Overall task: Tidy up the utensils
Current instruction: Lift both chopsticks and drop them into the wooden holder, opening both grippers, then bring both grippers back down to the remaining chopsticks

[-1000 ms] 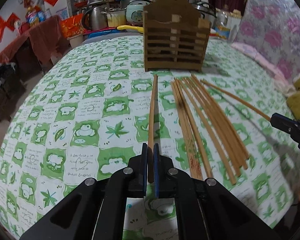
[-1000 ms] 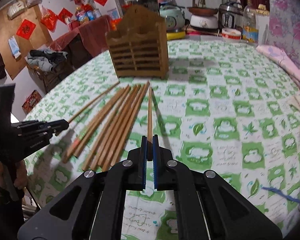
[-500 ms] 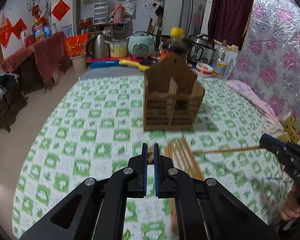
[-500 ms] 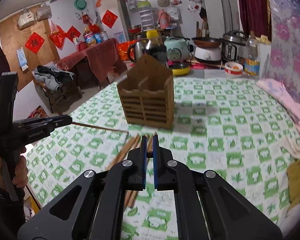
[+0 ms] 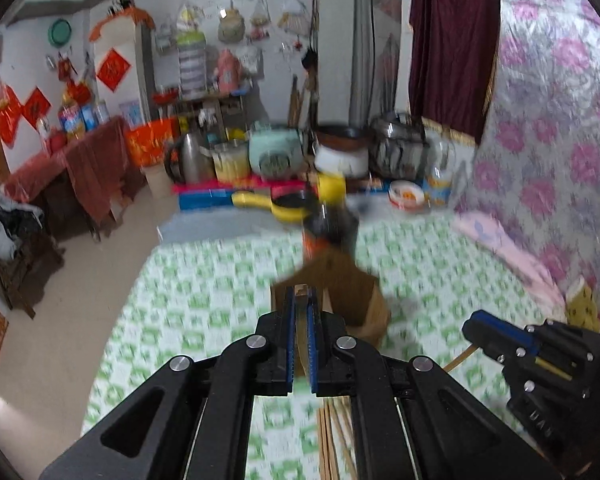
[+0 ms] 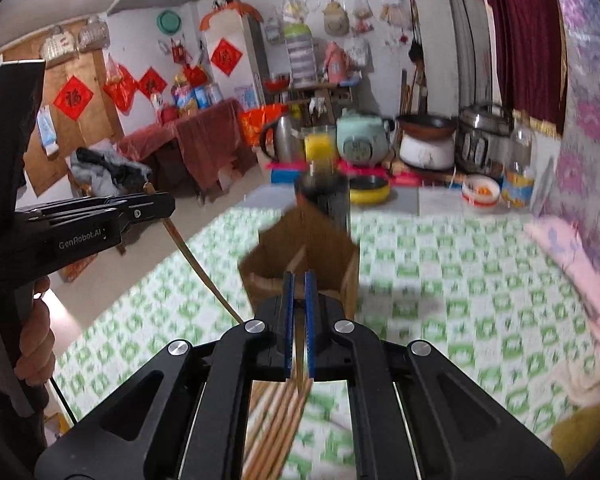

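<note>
My left gripper [image 5: 300, 294] is shut on one wooden chopstick [image 5: 300, 340], raised above the table just in front of the brown slatted utensil holder [image 5: 352, 296]. Level with it, my right gripper [image 6: 299, 278] is shut on a second chopstick [image 6: 299, 344], facing the same holder [image 6: 300, 256]. In the right wrist view the left gripper [image 6: 168, 202] shows its chopstick [image 6: 192, 260] slanting down from the jaws. The left wrist view has the right gripper [image 5: 470, 326] at the right. Several loose chopsticks [image 6: 276, 412] lie on the cloth below.
The table wears a green-and-white checked cloth [image 6: 460, 280]. A dark bottle with a yellow cap [image 6: 326, 196] stands right behind the holder. Kettle, rice cookers and bowls crowd the far counter [image 6: 420, 148]. Pink cloth [image 6: 572, 264] lies at the right edge. A hand [image 6: 32, 340] grips the left tool.
Both grippers have lifted their chopsticks off the table and risen toward the holder. The loose chopsticks have dropped to the bottom of both views.
</note>
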The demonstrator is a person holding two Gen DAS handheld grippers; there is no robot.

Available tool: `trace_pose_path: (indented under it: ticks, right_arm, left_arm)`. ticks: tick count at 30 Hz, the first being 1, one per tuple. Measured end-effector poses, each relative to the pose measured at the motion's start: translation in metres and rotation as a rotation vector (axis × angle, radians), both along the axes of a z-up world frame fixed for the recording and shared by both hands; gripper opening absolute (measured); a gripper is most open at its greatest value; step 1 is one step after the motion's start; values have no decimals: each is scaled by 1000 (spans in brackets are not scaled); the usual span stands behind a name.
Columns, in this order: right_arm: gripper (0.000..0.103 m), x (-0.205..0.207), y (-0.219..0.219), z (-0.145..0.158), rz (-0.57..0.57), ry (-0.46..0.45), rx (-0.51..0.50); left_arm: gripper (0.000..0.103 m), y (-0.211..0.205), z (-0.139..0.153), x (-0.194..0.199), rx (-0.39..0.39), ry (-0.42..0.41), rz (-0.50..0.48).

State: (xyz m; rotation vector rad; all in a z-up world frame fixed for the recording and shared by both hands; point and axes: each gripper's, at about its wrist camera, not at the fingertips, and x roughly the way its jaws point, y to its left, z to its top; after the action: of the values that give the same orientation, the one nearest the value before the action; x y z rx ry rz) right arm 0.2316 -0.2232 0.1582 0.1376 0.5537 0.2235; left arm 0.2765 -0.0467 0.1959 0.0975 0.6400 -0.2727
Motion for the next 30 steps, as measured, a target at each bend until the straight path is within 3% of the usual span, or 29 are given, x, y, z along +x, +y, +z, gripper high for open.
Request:
trace_pose_path:
  ticks: [3,6,9,14,16,17,18,19,20,21,24,26,28,30]
  right_arm:
    - [6,15,-2,27,-28,-77,22]
    - [6,30,0,42,-76,-159,14]
    - [6,51,2,31,-86,-155,24]
    - [7,83,9,-27,-115,-46,-56]
    - [11,84,6,-39,-89,-16,-34]
    - [14,82,3,-41,-86,-14,-27]
    - [17,79,0,-43,-87,-16,-21]
    - [24,75,-4,-41,-96,-26,-18]
    - [28,70,-6,-39,-104,-35,-16]
    - [29,63,-11,-36,-116,-47,-4]
    - [47,43,-22,-30,-134,-64,33]
    - [67,29,-28,-32,-157,-67,50]
    - [74,11,-32,-38,-174,-54,62]
    - [78,-4,-34,-49,-179,-23,69]
  left_arm:
    - [6,-2,25,10,-36,-83,21]
    - [6,-5,29,20,-43,-148,51]
    - [6,-10,7,37,-49,-139,58]
    - [6,-13,-64,62,-60,-6,37]
    - [9,-7,-82,64,-57,25,42]
    - [12,-4,-87,65,-51,38,41]
    - [26,-2,-92,63,-48,47,41]
    - [46,4,-93,62,-49,46,48]
    - [53,11,-93,58,-53,38,63]
    - [59,17,-93,54,-57,26,79]
    - [72,33,-86,45,-87,20,105]
    - [81,42,-83,34,-102,8,139]
    - [92,49,-83,21,-95,-7,176]
    - [95,52,-89,8,-90,-2,192]
